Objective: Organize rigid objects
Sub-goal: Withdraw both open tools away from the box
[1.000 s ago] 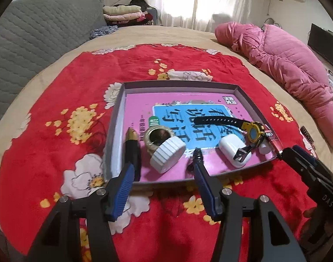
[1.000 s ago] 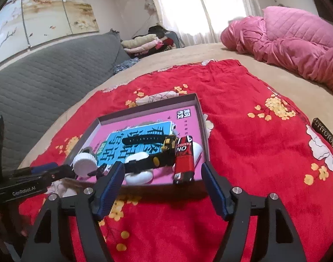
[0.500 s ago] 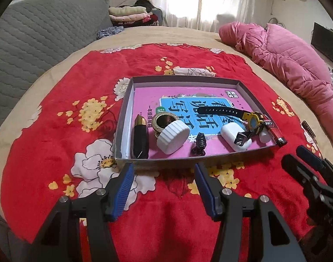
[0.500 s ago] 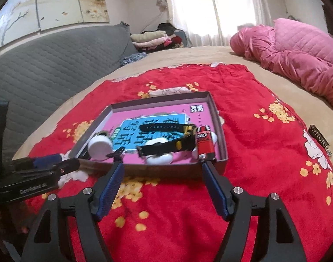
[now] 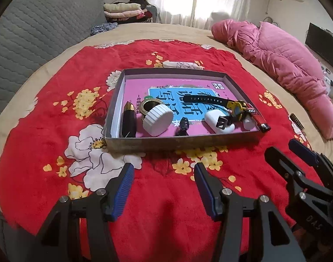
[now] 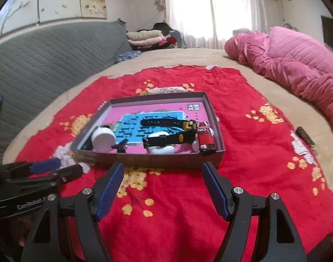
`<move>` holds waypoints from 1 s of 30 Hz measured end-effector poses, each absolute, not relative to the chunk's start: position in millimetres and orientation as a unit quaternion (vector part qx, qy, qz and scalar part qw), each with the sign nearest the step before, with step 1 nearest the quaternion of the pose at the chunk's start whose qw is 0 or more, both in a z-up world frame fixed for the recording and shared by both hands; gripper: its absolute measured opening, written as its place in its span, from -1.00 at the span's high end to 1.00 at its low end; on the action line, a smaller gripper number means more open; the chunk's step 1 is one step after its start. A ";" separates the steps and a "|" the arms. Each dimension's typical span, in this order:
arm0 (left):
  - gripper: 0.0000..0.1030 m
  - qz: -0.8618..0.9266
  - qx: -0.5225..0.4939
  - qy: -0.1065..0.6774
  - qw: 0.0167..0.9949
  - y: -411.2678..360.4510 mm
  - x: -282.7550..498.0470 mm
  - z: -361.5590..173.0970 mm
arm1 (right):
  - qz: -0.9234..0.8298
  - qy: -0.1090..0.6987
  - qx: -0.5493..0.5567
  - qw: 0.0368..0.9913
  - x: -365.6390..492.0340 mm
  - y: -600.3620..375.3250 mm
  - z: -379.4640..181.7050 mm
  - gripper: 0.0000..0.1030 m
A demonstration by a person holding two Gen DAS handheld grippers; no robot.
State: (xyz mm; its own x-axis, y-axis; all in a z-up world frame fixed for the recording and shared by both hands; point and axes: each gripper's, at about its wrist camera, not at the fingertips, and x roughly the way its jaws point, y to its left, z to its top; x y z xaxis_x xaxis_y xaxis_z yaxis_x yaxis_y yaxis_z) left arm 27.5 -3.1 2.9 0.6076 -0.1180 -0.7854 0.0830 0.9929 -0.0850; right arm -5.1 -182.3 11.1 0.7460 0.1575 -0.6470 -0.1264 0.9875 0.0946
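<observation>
A grey shallow box (image 5: 179, 142) (image 6: 210, 107) with a pink and blue printed bottom sits on the red flowered blanket. Inside lie a black lipstick tube (image 5: 129, 120), a brass ring (image 5: 149, 106), a white ribbed cap (image 5: 158, 119) (image 6: 103, 139), a small black screw-like piece (image 5: 184, 124), a white case (image 5: 214, 119), a black and yellow watch (image 5: 219, 101) (image 6: 166, 122) and a red lighter (image 5: 257, 118) (image 6: 205, 137). My left gripper (image 5: 163, 187) and right gripper (image 6: 163, 187) stand open and empty over the blanket, short of the box's near wall.
A pink quilt (image 5: 282, 65) lies heaped at the right. A grey quilted headboard (image 5: 31, 43) runs along the left, with folded clothes (image 5: 127, 11) behind. A small dark patterned bar (image 6: 305, 136) rests on the bedsheet right of the blanket.
Both grippers have drawn back from the box, which now sits farther ahead of them. Their jaws stayed open, and nothing in the box moved.
</observation>
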 end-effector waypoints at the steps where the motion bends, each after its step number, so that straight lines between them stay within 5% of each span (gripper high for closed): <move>1: -0.10 -0.057 -0.020 0.439 0.896 -3.3 26.6 2.9 | 0.076 0.349 0.025 0.934 -6.2 -182.2 10.8 -0.46; 30: -0.10 -0.042 -0.020 0.431 0.901 2.8 24.1 -9.2 | 0.068 0.346 0.013 0.936 -20.7 -170.9 1.9 -0.47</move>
State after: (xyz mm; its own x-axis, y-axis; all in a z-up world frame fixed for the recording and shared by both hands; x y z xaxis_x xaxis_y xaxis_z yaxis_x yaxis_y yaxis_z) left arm 24.1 2.8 -9.2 0.6250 -0.0934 -0.7750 0.0595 0.9956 -0.0720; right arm -20.7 -170.9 1.9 0.7512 0.1366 -0.6458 -0.1189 0.9904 0.0712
